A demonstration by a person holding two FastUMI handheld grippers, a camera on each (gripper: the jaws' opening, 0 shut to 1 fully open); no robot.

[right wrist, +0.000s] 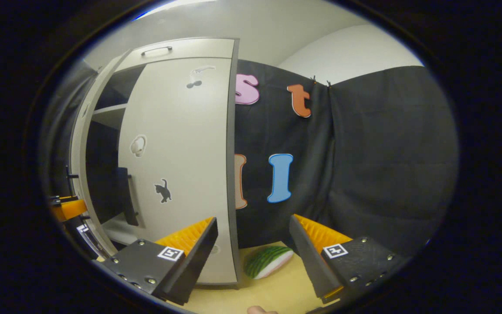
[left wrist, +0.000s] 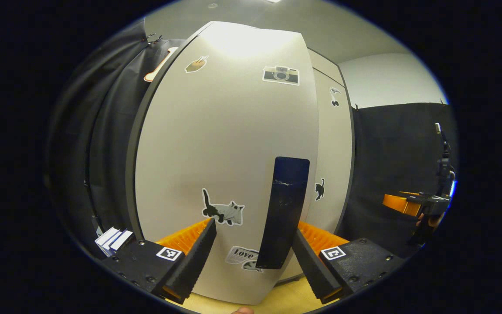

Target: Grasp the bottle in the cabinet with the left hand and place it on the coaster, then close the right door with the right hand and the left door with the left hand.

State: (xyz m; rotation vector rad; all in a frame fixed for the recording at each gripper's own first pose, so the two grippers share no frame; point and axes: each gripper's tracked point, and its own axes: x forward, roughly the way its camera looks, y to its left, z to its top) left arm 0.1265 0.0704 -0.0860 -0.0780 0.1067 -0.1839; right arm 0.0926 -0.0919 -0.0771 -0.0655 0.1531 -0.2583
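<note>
The cabinet's pale left door (left wrist: 225,144) stands close in front of the left gripper view, with animal and camera stickers on it. Its dark upright handle (left wrist: 286,213) hangs between the fingers of my open left gripper (left wrist: 255,229), nearer the right finger. Behind it is the right door (left wrist: 330,148). In the right gripper view the right door (right wrist: 181,148) lies against the cabinet front, its handle (right wrist: 124,196) at its left edge. The left door (right wrist: 81,148) stands ajar, with dark shelves behind it. My right gripper (right wrist: 253,222) is open and holds nothing, off to the right of the cabinet.
A watermelon-slice-shaped flat piece (right wrist: 268,261) lies on the wooden table (right wrist: 277,292) by the cabinet's right corner. Small blue-and-white boxes (left wrist: 113,239) sit at the cabinet's left. The black cloth wall (right wrist: 364,152) stands behind. A drawer with a handle (right wrist: 157,50) tops the cabinet.
</note>
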